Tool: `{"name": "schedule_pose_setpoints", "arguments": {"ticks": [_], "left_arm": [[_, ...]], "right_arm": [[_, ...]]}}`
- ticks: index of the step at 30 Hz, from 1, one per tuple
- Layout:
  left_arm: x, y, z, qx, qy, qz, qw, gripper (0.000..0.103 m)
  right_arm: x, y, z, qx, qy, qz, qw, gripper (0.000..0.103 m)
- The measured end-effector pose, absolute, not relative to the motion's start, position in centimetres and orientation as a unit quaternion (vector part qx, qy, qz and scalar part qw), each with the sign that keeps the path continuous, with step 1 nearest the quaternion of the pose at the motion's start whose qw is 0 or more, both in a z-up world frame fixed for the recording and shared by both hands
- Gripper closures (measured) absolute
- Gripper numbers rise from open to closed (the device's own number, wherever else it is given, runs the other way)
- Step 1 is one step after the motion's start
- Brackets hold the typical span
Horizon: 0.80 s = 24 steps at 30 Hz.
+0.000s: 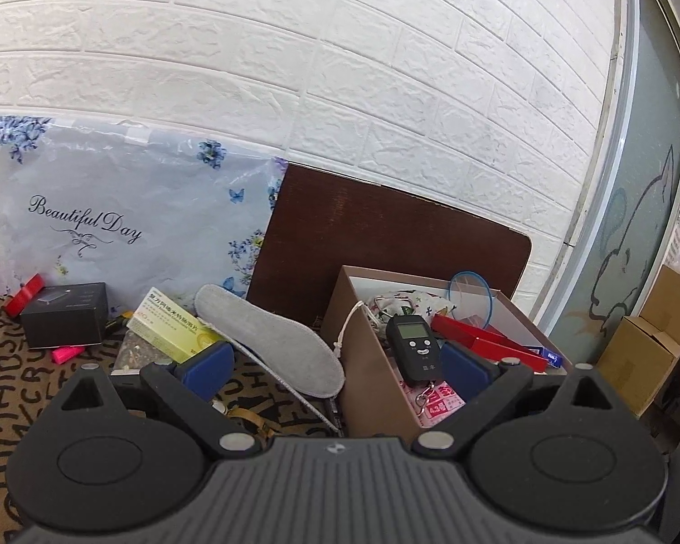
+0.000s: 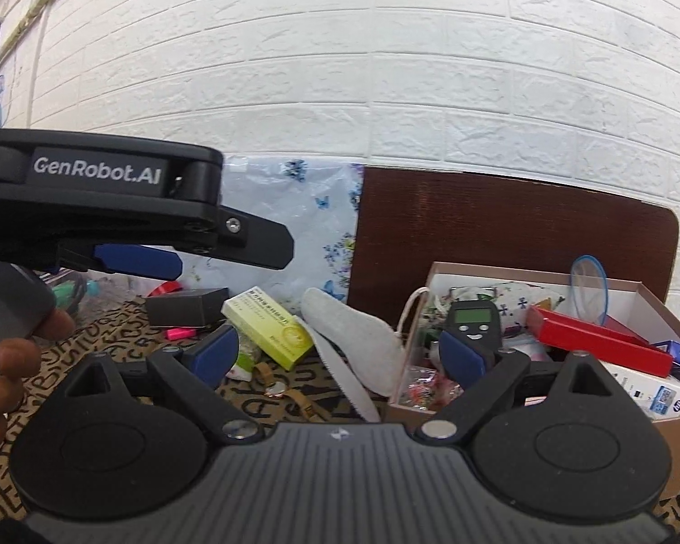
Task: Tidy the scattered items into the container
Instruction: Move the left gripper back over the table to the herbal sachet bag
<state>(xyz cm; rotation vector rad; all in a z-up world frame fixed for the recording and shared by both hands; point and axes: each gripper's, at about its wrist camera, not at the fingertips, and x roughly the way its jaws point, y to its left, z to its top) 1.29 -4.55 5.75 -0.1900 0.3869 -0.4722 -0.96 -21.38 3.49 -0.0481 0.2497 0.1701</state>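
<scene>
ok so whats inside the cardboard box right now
In the cardboard box: a black digital scale, a red box, a white carton and patterned cloth. Anything beneath them is covered.

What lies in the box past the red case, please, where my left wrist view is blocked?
Observer: A white carton lies in the near right corner of the box, just in front of the red case.
Operator: Thank you. Where does my left gripper sit relative to the right one?
Observer: The left gripper hangs left of the right gripper and higher up, seen side-on.
</scene>
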Motion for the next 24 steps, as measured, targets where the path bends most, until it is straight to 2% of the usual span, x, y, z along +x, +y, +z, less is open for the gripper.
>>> {"name": "schedule_pose_setpoints", "arguments": {"ticks": [24], "left_arm": [[1.6, 1.0, 1.5, -0.131, 0.241, -0.166, 0.947, 0.003]], "right_arm": [[-0.8, -15.3, 1.0, -0.070, 0.177, 0.169, 0.967, 0.010]]}}
